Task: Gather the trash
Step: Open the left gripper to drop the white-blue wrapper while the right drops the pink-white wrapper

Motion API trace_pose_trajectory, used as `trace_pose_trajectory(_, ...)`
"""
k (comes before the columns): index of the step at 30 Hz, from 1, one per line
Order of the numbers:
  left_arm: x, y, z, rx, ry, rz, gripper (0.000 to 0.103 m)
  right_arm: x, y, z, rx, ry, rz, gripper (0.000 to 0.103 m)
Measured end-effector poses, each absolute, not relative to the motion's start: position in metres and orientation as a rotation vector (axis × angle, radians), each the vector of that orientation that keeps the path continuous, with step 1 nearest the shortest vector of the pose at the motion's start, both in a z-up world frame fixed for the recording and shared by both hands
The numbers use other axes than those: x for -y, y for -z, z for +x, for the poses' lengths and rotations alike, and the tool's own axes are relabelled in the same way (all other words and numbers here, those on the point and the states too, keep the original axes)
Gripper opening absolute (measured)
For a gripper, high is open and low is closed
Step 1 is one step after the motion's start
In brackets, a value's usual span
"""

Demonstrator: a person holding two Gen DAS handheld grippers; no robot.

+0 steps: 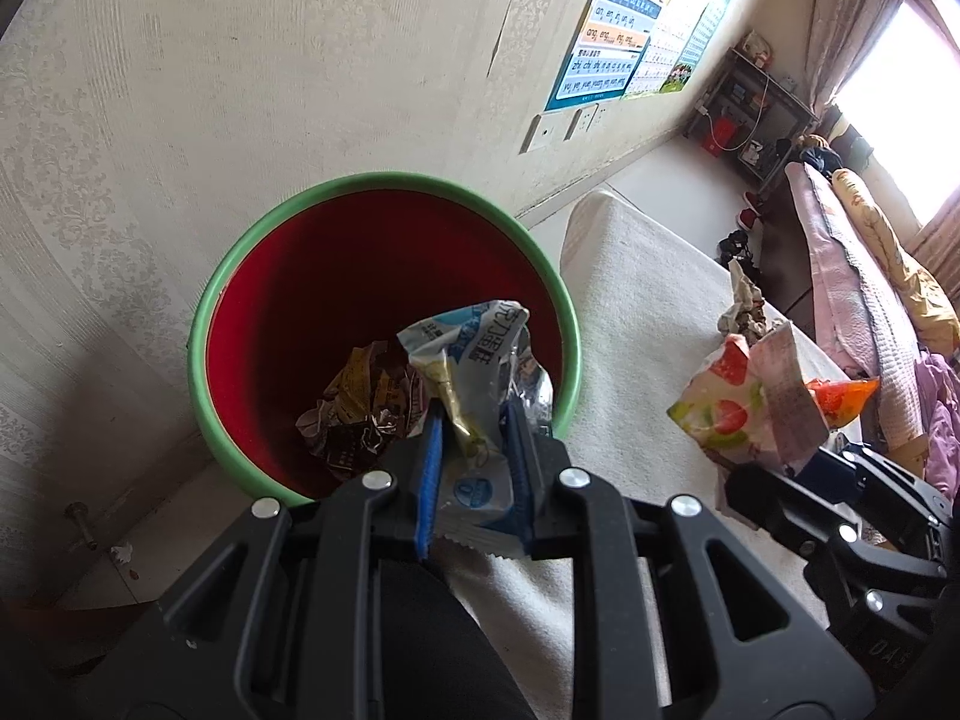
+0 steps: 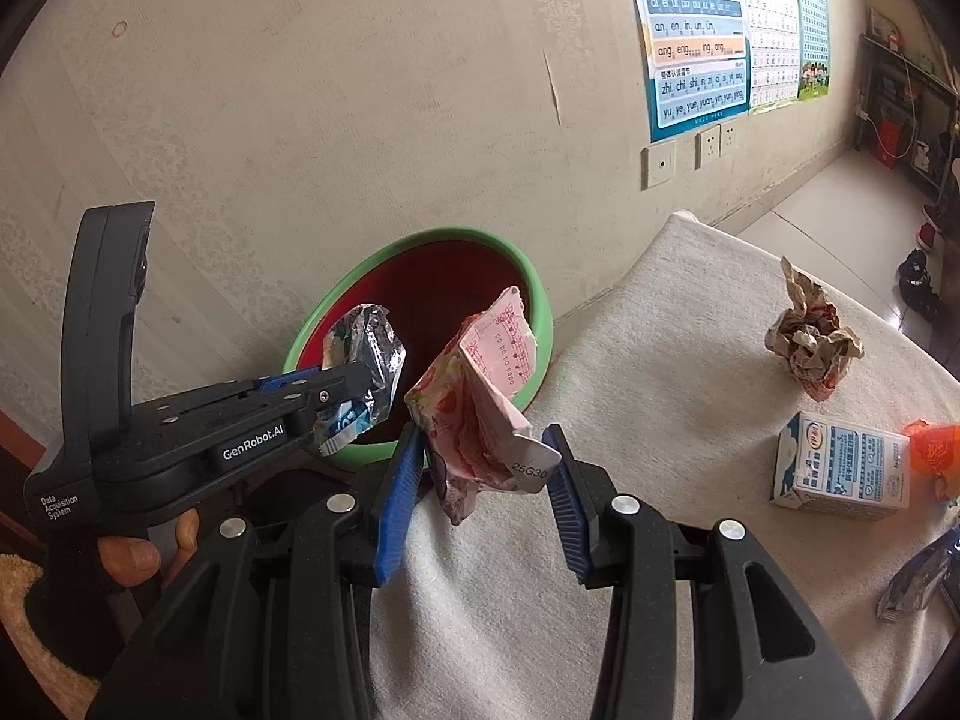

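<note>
My left gripper [image 1: 474,414] is shut on a blue-and-white snack wrapper [image 1: 474,348], which hangs over the open mouth of a red bin with a green rim [image 1: 240,252]. Crumpled wrappers [image 1: 360,414] lie at the bottom of the bin. My right gripper [image 2: 483,438] is shut on a pink strawberry-print carton [image 2: 486,396], lifted above the table edge just right of the bin [image 2: 540,300]. The right wrist view shows the left gripper [image 2: 354,384] from the side with the silvery wrapper [image 2: 366,348] in it. The left wrist view shows the carton [image 1: 744,402] at the right.
The white-covered table [image 2: 660,360] carries a crumpled paper wrapper [image 2: 810,342], a blue-and-white milk carton [image 2: 840,468], an orange wrapper [image 2: 933,450] and a silver packet [image 2: 918,576]. The bin stands against a patterned wall. A bolt [image 1: 81,522] lies on the floor left of the bin.
</note>
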State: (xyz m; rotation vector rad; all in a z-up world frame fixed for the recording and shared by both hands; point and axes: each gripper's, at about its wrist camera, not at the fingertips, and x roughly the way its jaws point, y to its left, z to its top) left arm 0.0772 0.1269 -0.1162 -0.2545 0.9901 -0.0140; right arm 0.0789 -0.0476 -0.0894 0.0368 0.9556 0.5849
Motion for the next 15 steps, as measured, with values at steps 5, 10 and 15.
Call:
trace_pose_trajectory(5,-0.134,0.117,0.079,-0.993,0.002,-0.257,0.019,0.044,0.087,0.085,-0.951,-0.588,0.046,0.040)
trace_pose_trajectory(10,-0.137,0.120,0.082,-0.996,-0.008,-0.259,0.019,0.043,0.087,0.091,-0.959,-0.583,0.056,0.040)
trace_pose_trajectory(15,-0.141,0.122,0.085,-1.001,-0.014,-0.258,0.019,0.038,0.087,0.097,-0.960,-0.589,0.052,0.040)
